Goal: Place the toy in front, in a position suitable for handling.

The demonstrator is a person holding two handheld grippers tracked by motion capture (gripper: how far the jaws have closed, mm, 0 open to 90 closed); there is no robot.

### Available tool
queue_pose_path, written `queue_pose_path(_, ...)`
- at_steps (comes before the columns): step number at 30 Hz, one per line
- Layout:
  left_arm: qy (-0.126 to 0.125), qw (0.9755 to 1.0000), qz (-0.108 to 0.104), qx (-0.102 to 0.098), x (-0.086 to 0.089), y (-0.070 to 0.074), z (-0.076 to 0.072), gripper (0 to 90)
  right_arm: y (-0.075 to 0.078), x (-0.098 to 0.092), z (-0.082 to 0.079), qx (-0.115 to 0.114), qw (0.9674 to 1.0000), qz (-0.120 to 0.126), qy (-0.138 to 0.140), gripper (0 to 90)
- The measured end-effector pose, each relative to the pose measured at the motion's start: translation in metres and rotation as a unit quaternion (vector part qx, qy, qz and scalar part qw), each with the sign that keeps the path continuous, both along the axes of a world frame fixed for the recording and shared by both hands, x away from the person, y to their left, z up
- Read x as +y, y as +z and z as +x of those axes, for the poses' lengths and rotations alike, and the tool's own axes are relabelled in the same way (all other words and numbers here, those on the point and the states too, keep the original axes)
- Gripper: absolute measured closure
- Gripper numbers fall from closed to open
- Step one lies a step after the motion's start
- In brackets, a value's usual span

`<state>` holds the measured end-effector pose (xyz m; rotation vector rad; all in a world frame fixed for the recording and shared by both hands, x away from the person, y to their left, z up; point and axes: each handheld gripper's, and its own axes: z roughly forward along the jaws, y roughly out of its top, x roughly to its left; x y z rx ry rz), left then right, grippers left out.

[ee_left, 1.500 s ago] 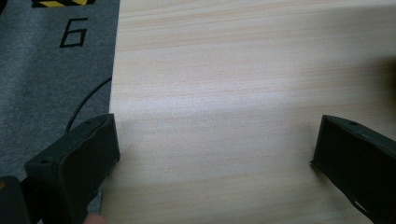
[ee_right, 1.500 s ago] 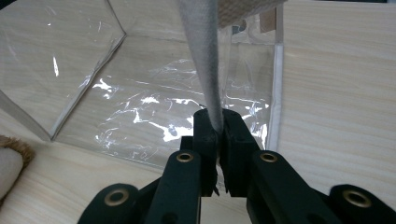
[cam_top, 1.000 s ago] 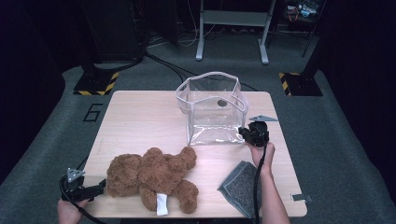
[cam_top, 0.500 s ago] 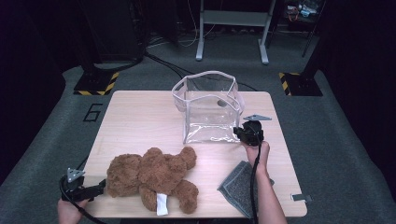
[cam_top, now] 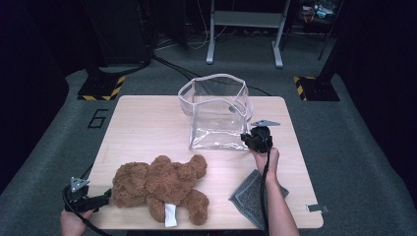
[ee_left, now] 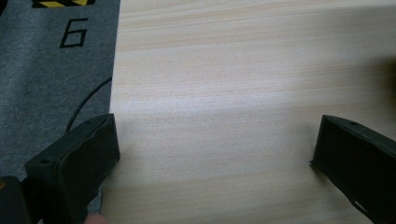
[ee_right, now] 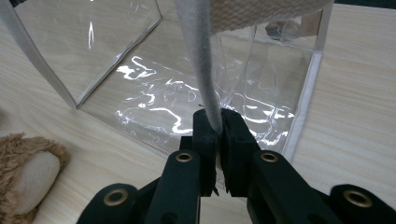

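Progress looks early: the clear plastic bag (cam_top: 216,115) stands open and empty on the far middle of the worktop (cam_top: 147,128), and the brown teddy bear (cam_top: 162,184) lies on its side near the front edge, well apart from the bag's mouth. Judging by how things lie, the work in hand is packing the bear into the bag, and so far only the bag has been taken hold of.

The right gripper (cam_top: 252,139) sits at the bag's near right corner. In the right gripper view its jaws are pressed together on the bag's grey trimmed rim (ee_right: 205,79), pinching that edge so the bag stays upright and open; the clear wall and the wood beneath show through behind it. A corner of the bear's paw (ee_right: 25,179) shows at the lower left of that view.

The left gripper (cam_top: 101,199) rests low at the front left corner of the worktop, just beside the bear's head but apparently not touching it. In the left gripper view its jaws stand spread wide over bare wood with nothing between them.

A grey cloth (cam_top: 248,196) lies under the right forearm near the front right edge.

What is left, by this reading: grasp the bear, lift it across to the bag, and lower it through the opening while the rim is held.
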<state>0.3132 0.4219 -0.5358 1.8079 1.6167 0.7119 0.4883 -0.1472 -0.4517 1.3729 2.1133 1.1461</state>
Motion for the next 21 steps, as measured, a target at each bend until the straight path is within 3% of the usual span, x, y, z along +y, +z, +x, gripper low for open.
queue_pose_path(3, 0.000, 1.0000, 0.000, 0.000, 0.000, 0.000, 0.000, 0.2, 0.001, 0.002, 0.000, 0.004, 1.0000, 0.002, 0.001, 83.8)
queue_pose_path(7, 0.000, 1.0000, 0.000, 0.000, 0.000, 0.000, 0.000, 0.2, 0.004, -0.008, -0.004, 0.009, 0.9999, 0.010, 0.000, 56.6)
queue_pose_path(8, 0.000, 1.0000, 0.000, 0.000, 0.000, 0.000, 0.000, 0.2, 0.004, -0.008, -0.004, 0.009, 0.9999, 0.010, 0.000, 56.6)
queue_pose_path(9, 0.000, 1.0000, 0.000, 0.000, 0.000, 0.000, 0.000, 0.2, 0.005, -0.013, -0.008, 0.007, 1.0000, 0.005, -0.004, 44.8)
queue_pose_path(13, 0.000, 1.0000, 0.000, 0.000, 0.000, 0.000, 0.000, 0.1, 0.009, -0.022, -0.019, 0.013, 0.9999, 0.001, -0.003, 28.0)
queue_pose_path(15, -0.001, 1.0000, 0.000, 0.001, 0.000, 0.000, 0.000, 0.2, 0.009, -0.024, -0.022, 0.017, 0.9999, -0.003, 0.001, 25.1)
queue_pose_path(16, -0.001, 1.0000, 0.000, 0.002, 0.000, 0.000, 0.000, 0.2, 0.010, -0.030, -0.029, 0.012, 0.9998, -0.015, 0.000, 19.5)
queue_pose_path(20, -0.003, 1.0000, -0.001, 0.007, 0.000, 0.001, 0.000, 0.1, 0.011, -0.037, -0.042, 0.014, 0.9998, -0.014, -0.006, 16.3)
queue_pose_path(21, -0.002, 1.0000, -0.001, 0.004, 0.000, 0.001, 0.000, 0.2, 0.010, -0.042, -0.054, 0.014, 0.9997, -0.021, -0.007, 13.8)
